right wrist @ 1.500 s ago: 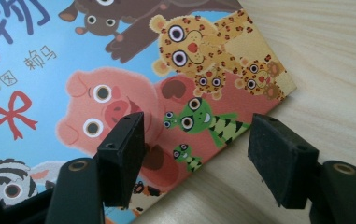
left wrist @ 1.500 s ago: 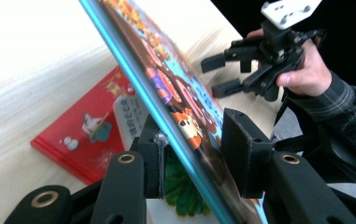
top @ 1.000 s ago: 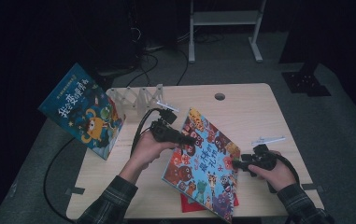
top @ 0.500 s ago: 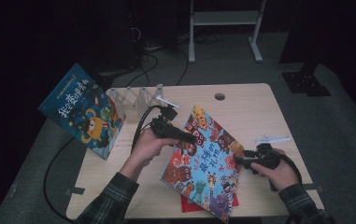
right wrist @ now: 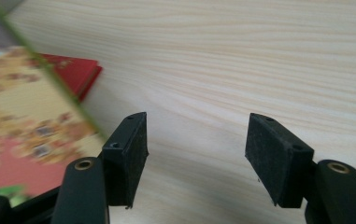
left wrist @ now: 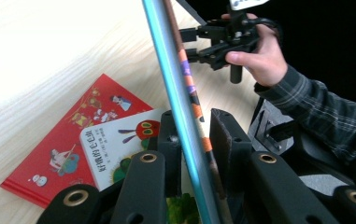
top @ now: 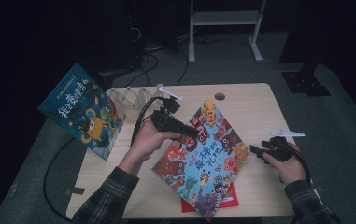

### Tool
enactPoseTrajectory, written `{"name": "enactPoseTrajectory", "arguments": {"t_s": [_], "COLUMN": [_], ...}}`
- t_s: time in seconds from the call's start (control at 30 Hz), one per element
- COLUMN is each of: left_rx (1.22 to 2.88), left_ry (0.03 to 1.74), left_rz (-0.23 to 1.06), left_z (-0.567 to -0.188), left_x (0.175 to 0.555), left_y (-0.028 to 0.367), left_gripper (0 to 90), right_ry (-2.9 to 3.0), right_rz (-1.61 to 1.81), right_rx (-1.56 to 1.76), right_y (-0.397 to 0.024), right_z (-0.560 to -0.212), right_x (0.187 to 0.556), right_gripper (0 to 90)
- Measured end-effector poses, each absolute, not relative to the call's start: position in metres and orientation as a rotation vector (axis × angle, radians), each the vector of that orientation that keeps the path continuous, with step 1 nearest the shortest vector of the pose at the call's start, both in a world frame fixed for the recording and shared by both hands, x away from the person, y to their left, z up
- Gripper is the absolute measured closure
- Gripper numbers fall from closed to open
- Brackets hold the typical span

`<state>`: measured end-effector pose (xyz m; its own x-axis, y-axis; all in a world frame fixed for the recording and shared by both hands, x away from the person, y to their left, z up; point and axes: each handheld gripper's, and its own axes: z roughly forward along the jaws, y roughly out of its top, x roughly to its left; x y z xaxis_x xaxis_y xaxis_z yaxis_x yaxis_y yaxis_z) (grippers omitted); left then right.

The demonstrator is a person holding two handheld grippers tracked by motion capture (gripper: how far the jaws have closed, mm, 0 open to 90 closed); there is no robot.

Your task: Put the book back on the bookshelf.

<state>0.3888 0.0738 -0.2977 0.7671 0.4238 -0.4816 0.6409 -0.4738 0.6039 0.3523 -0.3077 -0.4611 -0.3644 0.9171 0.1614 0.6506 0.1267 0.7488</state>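
The left gripper (top: 192, 132) pinches the upper left edge of a colourful monster picture book (top: 203, 158), which tilts up off the wooden table (top: 255, 112) with its lower corner hanging past the near edge; its jaws have just been closing, and the left gripper view shows the book's teal edge (left wrist: 175, 93) running between the two black pads, the left pad against it. Under the raised book lie two more books flat on the table: a white caterpillar picture book (left wrist: 119, 144) resting on top of a red book (left wrist: 59, 158), whose red corner also peeks out beneath the lifted cover in the high view (top: 231, 198). The right gripper (top: 255, 150) sits just beside the book's right corner, apart from it, its jaws spread with nothing but bare wood between them; in the right gripper view the blurred cover (right wrist: 26, 130) crosses just to the left of its left pad. At the table's far left a blue picture book (top: 82, 109) stands tilted against a pale zigzag book rack (top: 133, 96), well clear of both hands. A black cable (top: 140, 119) loops from the left gripper toward the rack, and a round grommet hole (top: 219, 96) sits near the far edge.
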Motion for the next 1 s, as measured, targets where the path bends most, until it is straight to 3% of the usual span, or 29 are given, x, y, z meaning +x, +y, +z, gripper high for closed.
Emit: {"name": "enactPoseTrajectory", "arguments": {"t_s": [0.5,1.0], "left_rx": [2.143,2.187], "left_ry": [0.718,0.680], "left_rz": [-0.412,-0.314], "left_z": [-0.277,-0.249], "left_x": [0.378,0.368], "left_y": [0.063,0.067], "left_gripper": [80.5,80.6], "right_ry": [2.100,2.099], "right_rz": [1.046,1.030], "right_rx": [1.528,1.527], "right_y": [-0.304,-0.304], "right_z": [-0.466,-0.468], "right_x": [0.357,0.361], "right_gripper": [38.5,38.7]}}
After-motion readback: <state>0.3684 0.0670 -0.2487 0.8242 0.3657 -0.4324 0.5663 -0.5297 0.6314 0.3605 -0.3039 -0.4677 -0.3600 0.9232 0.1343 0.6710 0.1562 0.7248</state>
